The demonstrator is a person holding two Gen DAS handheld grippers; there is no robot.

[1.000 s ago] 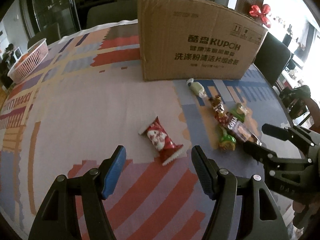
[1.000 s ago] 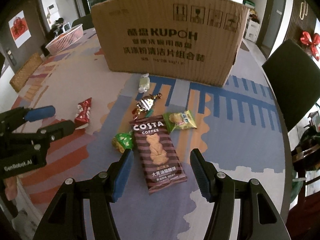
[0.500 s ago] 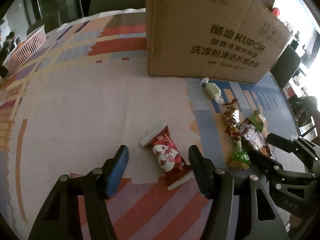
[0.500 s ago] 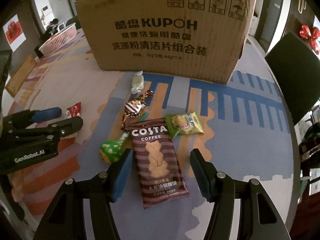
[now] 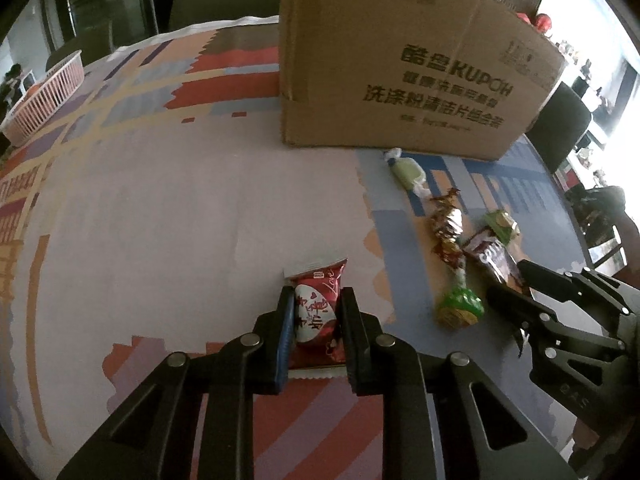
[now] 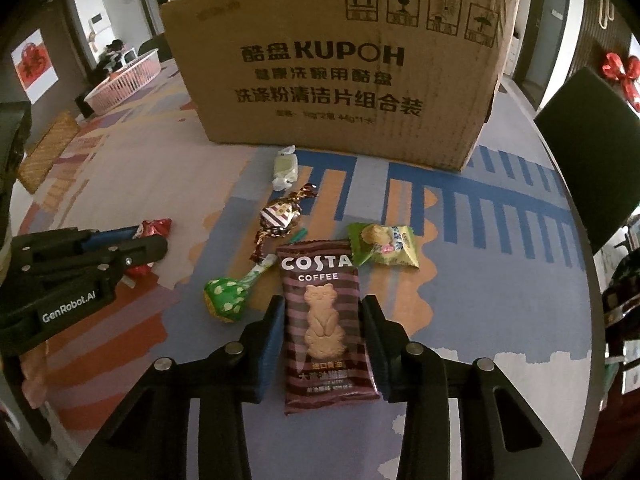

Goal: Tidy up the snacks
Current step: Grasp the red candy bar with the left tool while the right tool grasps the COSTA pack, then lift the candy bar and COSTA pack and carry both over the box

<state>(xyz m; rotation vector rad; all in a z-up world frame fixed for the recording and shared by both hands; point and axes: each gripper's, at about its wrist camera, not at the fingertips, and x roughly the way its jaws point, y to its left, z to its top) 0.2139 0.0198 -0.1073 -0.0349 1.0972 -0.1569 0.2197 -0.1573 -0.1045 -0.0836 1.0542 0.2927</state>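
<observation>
Two matte black handheld grippers with blue finger pads.

Left gripper (image 5: 314,312): black angular plastic arms with triangular cut-outs, round silver pivot screws along each link, blue pads (image 5: 285,330) lining the inner faces of the fingers; from the right wrist view (image 6: 116,246), white "GenRobot.AI" lettering on the black body, small silver screws, a blue-tipped finger (image 6: 116,235). Right gripper (image 6: 323,320): same black linkage with silver pivot screws and blue inner pads (image 6: 269,346); from the left wrist view (image 5: 510,282), faint embossed letters on the black housing.
</observation>
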